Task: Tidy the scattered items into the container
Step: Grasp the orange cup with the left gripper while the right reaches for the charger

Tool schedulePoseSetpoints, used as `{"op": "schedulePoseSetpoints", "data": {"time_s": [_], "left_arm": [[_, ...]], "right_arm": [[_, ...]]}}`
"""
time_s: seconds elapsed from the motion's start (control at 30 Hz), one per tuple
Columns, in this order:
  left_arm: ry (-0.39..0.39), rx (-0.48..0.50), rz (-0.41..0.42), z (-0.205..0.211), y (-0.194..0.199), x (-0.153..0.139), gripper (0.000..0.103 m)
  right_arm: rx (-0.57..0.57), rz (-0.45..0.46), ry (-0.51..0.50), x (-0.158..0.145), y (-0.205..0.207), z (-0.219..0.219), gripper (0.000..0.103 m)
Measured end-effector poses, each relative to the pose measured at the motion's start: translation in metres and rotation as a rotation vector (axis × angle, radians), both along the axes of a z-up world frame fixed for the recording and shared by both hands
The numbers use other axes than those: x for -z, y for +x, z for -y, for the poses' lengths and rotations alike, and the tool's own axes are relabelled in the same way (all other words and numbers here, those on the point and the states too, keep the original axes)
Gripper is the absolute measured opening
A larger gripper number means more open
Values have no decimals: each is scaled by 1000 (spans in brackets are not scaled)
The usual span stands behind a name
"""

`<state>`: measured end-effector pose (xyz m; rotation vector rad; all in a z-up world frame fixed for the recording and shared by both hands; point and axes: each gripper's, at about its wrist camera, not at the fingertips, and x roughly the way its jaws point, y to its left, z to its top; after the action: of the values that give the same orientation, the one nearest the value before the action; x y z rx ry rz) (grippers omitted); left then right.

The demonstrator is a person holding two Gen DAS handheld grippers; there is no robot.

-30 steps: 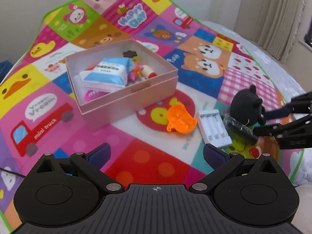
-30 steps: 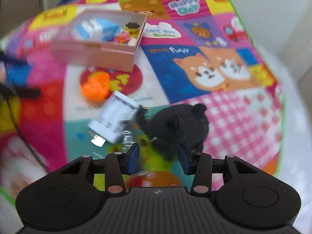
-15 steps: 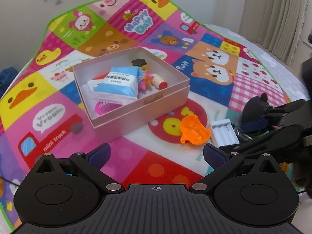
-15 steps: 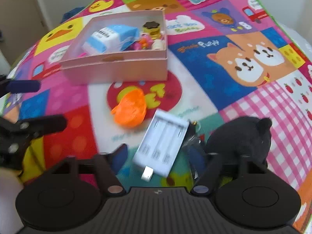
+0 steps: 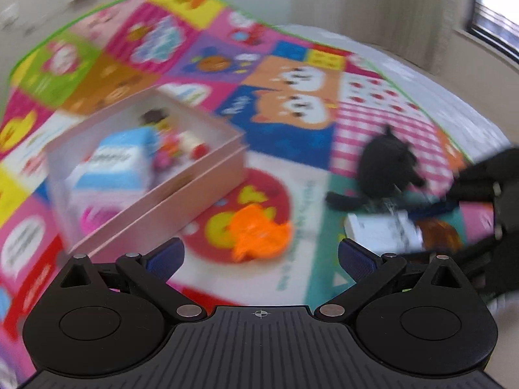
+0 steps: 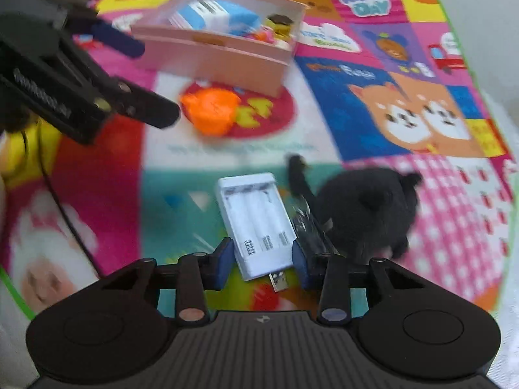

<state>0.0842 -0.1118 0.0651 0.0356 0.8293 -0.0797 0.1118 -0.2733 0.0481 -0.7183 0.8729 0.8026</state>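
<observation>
Two grippers work over a bright patchwork play mat [image 6: 373,103]. The right gripper [image 6: 262,261] points down at a white battery charger [image 6: 256,223] lying on the mat's teal patch, its USB plug toward the camera. Its blue-padded fingers [image 6: 223,261] have just been closing and now flank the near end of the charger, one at each long side; whether the pads actually press on it cannot be told. Just beside the charger's right edge lies a crinkly clear-wrapped dark item [image 6: 308,223], and next to that a black plush toy [image 6: 366,207]. An orange plastic toy [image 6: 211,111] sits on a red circle between the charger and the pink box [image 6: 214,55], which already holds a blue-and-white packet [image 6: 214,14] and some small colourful pieces. The left gripper [image 5: 261,256] hovers above the mat near the orange toy, its fingers [image 5: 165,257] spread wide with nothing between them. The left wrist view is blurred.
</observation>
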Motion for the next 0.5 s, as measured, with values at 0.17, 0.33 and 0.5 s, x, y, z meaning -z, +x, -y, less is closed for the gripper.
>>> {"op": "schedulePoseSetpoints", "data": {"time_s": [0.17, 0.33, 0.5], "left_arm": [[64, 32, 4, 10, 16, 15, 103], [120, 35, -37, 18, 45, 39, 103], [100, 24, -60, 14, 56, 47, 59]], "right_arm": [[124, 9, 30, 0, 18, 34, 39], [188, -45, 122, -7, 25, 47, 56], [193, -34, 184, -16, 20, 50, 80]]}}
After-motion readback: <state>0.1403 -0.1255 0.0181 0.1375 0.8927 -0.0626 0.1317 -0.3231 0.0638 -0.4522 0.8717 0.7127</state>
